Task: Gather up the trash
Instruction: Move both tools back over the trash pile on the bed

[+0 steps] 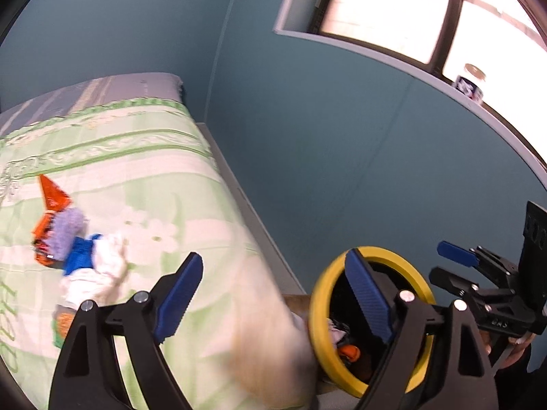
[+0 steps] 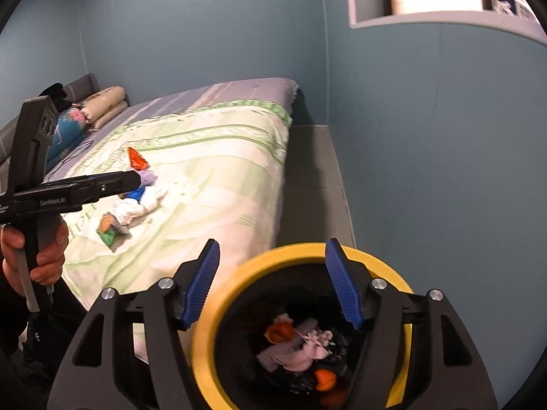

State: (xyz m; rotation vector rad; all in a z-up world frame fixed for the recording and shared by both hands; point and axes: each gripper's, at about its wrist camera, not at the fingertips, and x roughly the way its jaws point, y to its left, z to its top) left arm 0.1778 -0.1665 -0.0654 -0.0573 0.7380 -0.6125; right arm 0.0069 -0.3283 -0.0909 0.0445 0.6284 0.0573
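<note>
A pile of trash lies on the green quilt: an orange wrapper (image 1: 51, 194) (image 2: 136, 160), a purple scrap (image 1: 66, 229), a blue piece (image 1: 80, 254), white crumpled tissue (image 1: 102, 266) (image 2: 136, 206) and a green-orange packet (image 2: 107, 230). A black bin with a yellow rim (image 1: 318, 307) (image 2: 205, 348) stands beside the bed, holding tissues and orange scraps. My left gripper (image 1: 273, 297) is open and empty, between the quilt's edge and the bin; its tip (image 2: 130, 179) shows near the pile. My right gripper (image 2: 273, 287) (image 1: 448, 266) hovers open over the bin, nothing between its fingers.
The bed (image 2: 239, 157) fills the left, with pillows (image 2: 102, 107) at its head. A grey floor strip (image 2: 318, 184) runs between the bed and the blue wall. A jar (image 1: 473, 82) stands on the window sill. A person's hand (image 2: 44, 253) grips the left gripper's handle.
</note>
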